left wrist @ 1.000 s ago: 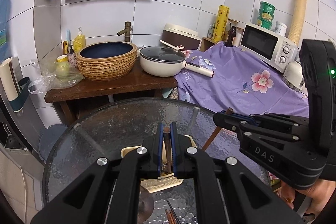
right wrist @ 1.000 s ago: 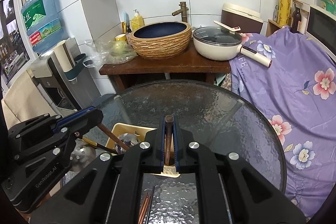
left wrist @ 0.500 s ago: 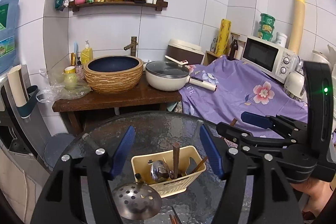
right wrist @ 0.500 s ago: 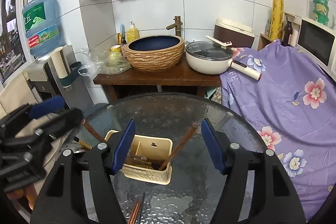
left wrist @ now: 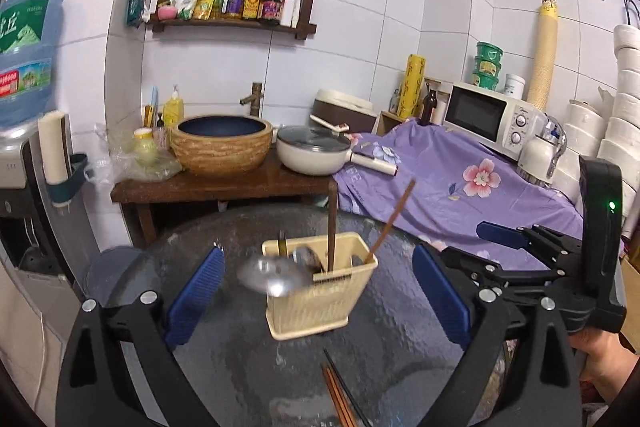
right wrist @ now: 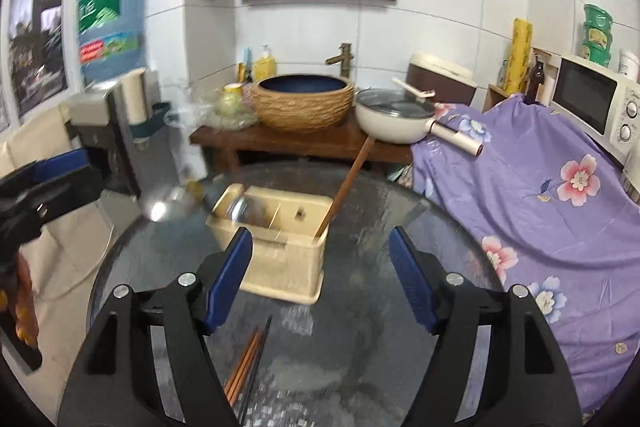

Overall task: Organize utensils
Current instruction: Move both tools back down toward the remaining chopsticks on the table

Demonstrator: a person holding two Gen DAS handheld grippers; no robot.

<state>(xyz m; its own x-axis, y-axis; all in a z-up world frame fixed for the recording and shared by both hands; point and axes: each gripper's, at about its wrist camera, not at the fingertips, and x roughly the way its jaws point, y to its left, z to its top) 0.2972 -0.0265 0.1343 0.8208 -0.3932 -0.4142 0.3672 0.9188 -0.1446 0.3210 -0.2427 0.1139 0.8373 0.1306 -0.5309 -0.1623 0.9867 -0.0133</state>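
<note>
Both grippers have drawn back from the cream utensil caddy (left wrist: 320, 291) since a second ago, when each pinched a brown wooden handle over it; their jaws have just been opening, and nothing lies between them now. In the left wrist view the left gripper (left wrist: 318, 293) stands spread wide, its blue pads (left wrist: 196, 297) framing the caddy without touching it. That caddy sits upright on the round textured glass table (left wrist: 248, 359), toward its middle. One wooden handle (left wrist: 331, 227) stands nearly vertical in it, and a second, thinner one (left wrist: 390, 223) leans out toward the right. A perforated metal skimmer (left wrist: 272, 273) hangs over the caddy's left rim, blurred, so whether it rests on the rim I cannot tell. A bundle of chopsticks (left wrist: 340, 393) lies flat on the glass, just nearer the camera than the caddy. The right gripper (right wrist: 320, 277) is likewise spread with an empty gap, the caddy beyond its left pad (right wrist: 229, 277). From this side the leaning handle stands in the caddy's right compartment, while the metal utensil heads fill the left one. The chopsticks lie near that same left pad. At the far right of the left wrist view, a hand (left wrist: 604, 359) grips the right gripper's body.
</note>
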